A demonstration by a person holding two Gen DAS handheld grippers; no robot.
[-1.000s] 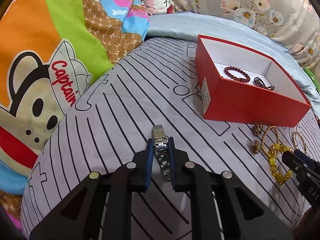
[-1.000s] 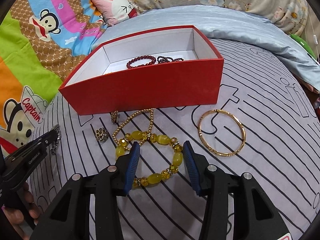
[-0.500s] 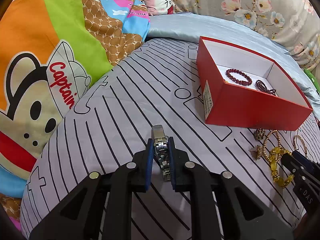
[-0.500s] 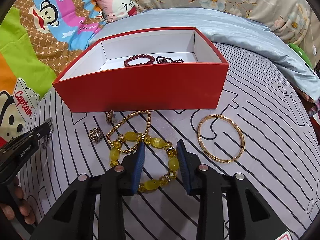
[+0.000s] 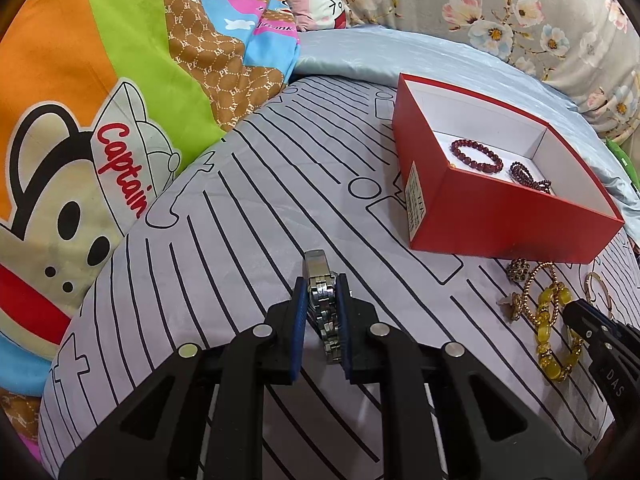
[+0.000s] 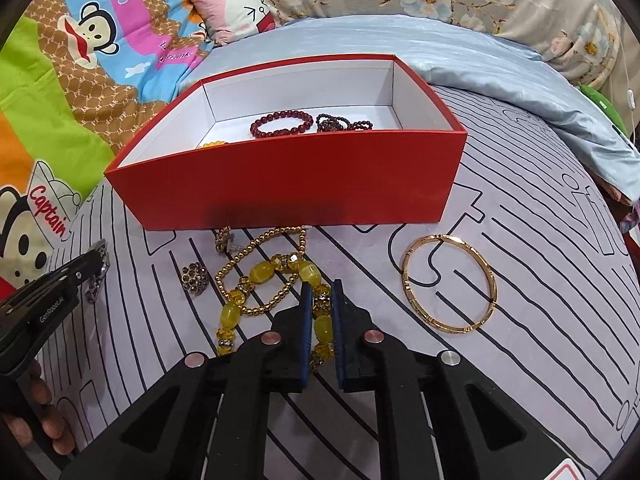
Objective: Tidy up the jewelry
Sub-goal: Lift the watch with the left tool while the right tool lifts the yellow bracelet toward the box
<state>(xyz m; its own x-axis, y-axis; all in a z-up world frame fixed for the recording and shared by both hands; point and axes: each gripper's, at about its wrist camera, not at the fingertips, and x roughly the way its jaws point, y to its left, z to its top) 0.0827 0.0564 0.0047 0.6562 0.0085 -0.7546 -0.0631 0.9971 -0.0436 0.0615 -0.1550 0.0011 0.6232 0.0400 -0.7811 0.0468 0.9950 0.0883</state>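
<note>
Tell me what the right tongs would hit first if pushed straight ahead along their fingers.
The right tongs, shut on the yellow bead bracelet, point down at the striped bedsheet. That cloth under the bracelet likely comes first; the red box wall stands farther ahead, though depth is unclear.

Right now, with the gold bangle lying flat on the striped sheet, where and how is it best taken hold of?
Probably by its near rim, from above. The gold bangle lies flat, apart from the other jewelry and the red box, so no side face offers itself. One finger would go inside the hoop, one outside, pinching the thin band. The soft striped sheet should give a little under the fingertips.
</note>
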